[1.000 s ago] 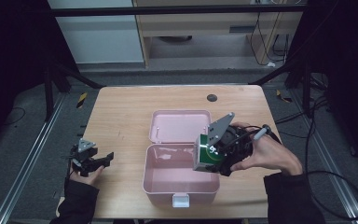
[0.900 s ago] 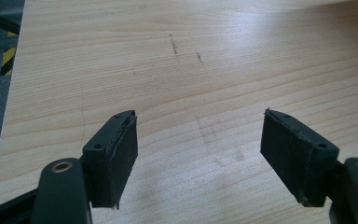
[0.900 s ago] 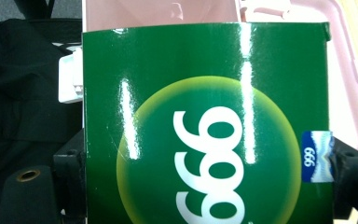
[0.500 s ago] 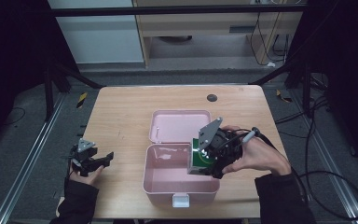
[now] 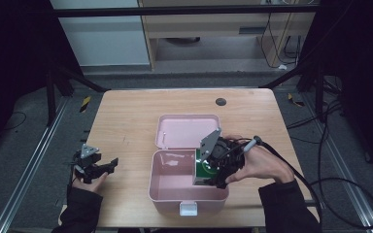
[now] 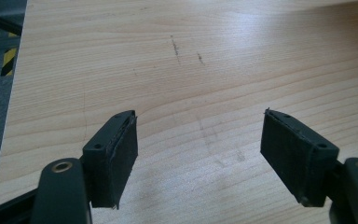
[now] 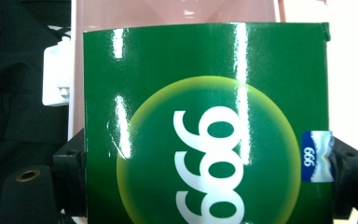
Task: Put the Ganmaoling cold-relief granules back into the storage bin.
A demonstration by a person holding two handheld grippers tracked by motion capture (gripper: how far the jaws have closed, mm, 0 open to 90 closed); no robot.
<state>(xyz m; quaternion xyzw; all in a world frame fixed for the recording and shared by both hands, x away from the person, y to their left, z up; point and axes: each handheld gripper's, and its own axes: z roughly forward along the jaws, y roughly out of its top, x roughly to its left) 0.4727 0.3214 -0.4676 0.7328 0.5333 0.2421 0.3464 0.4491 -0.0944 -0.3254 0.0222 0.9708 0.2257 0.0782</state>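
Here, wooden table (image 5: 126,121), dark room, left jaws wide, empty, right jaws clamping green box (image 7: 205,126).

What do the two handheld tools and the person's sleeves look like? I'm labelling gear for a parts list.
Both tools are black, each topped by a grey three-cornered plate. The left tool has two black jaws faced with flat dark rectangular pads, with round brass-coloured holes at their bases. The right tool trails a black cable past the table edge. The person wears dark long sleeves.
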